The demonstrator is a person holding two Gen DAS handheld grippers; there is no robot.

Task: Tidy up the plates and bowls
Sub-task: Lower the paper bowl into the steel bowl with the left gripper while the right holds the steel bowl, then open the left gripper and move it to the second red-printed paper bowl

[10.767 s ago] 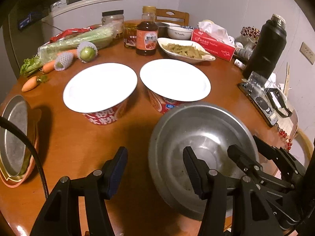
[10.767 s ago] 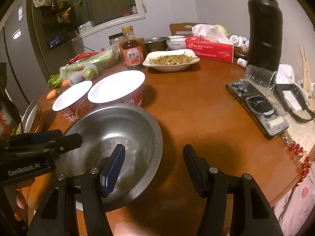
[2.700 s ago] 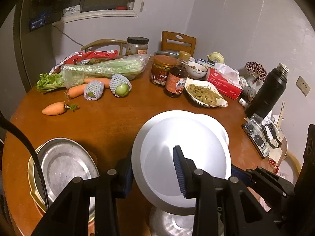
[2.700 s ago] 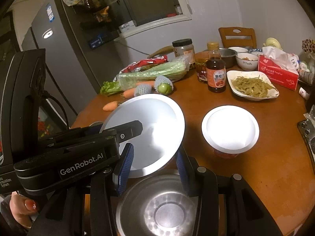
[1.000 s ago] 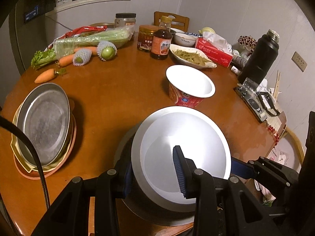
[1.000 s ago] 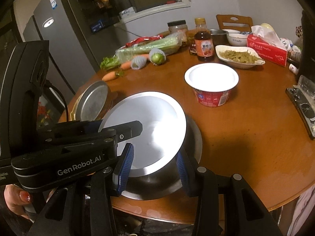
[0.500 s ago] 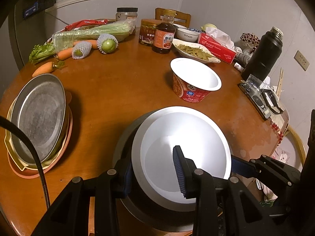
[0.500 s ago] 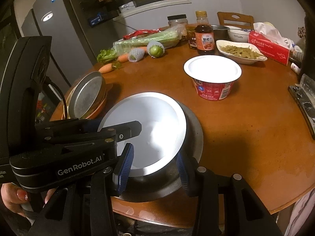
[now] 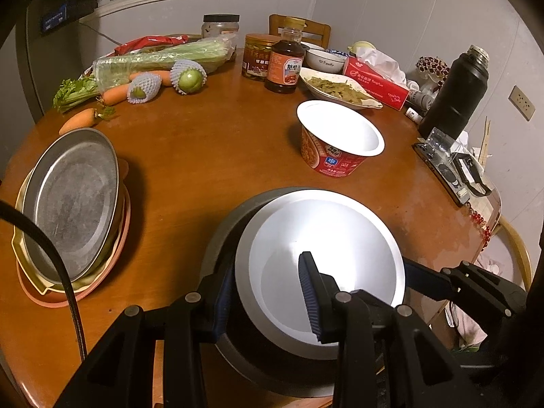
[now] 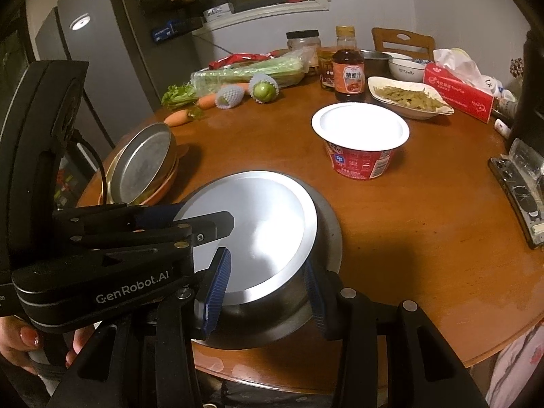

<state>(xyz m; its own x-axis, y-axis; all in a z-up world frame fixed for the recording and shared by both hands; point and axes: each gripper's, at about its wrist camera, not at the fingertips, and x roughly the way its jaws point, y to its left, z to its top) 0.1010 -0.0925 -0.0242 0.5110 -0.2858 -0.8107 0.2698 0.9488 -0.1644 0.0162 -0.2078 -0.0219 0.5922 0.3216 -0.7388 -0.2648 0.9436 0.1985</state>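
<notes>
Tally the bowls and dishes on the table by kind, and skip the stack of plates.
Paper noodle bowls: 2
Steel bowls: 2
Ceramic bowl: 1
Dish of greens: 1
Total: 6

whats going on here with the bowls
A person is stacking bowls with two handheld grippers. The left gripper and right gripper both clamp the rim of a white paper noodle bowl, which sits nested in the wide steel bowl at the table's near edge. A second red-sided noodle bowl stands apart.
</notes>
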